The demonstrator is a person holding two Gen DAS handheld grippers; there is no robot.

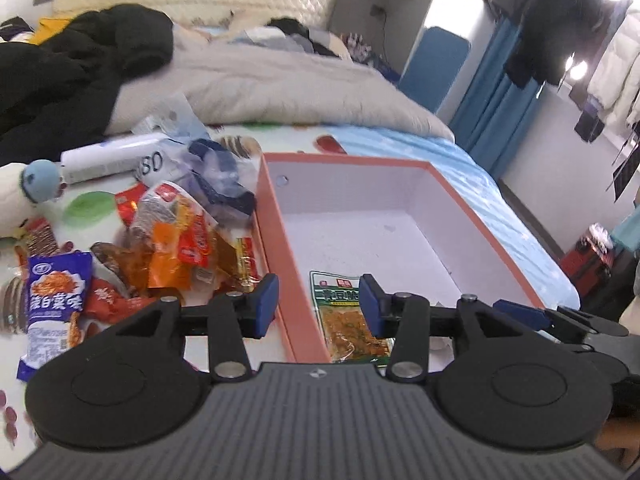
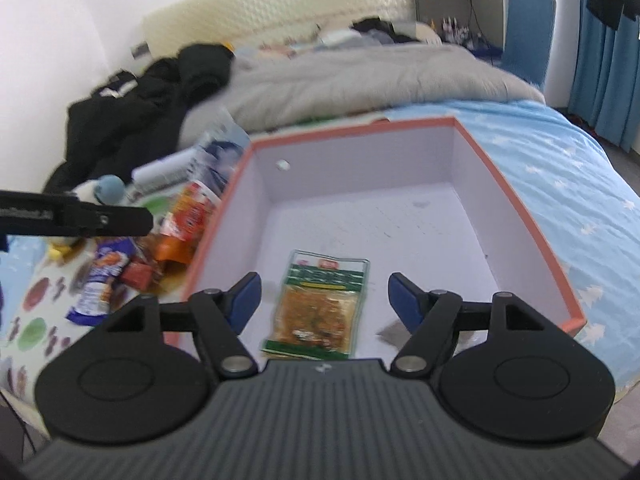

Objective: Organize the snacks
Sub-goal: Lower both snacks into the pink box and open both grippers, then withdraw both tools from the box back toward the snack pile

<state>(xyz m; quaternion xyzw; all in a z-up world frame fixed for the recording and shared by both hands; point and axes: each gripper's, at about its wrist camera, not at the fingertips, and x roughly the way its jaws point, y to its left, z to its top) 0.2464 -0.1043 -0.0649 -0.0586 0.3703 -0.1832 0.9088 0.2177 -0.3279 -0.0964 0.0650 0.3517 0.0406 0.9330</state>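
Note:
An orange-rimmed box (image 1: 276,240) (image 2: 520,208) with a white inside stands on the bed. One green-and-orange snack packet (image 1: 348,320) (image 2: 320,304) lies flat on its floor near the front wall. My left gripper (image 1: 319,306) is open and straddles the box's left wall, with nothing pressed between its pads. My right gripper (image 2: 325,300) is open above the packet, its pads well apart from it. A pile of loose snack packets (image 1: 180,248) (image 2: 184,220) lies left of the box, among them a blue packet (image 1: 54,300).
A white tube (image 1: 108,158), a plush toy (image 1: 36,188) and clear plastic bags lie behind the pile. A black jacket (image 1: 72,72) and a grey duvet (image 1: 280,80) fill the back of the bed. The bed's edge runs along the right of the box.

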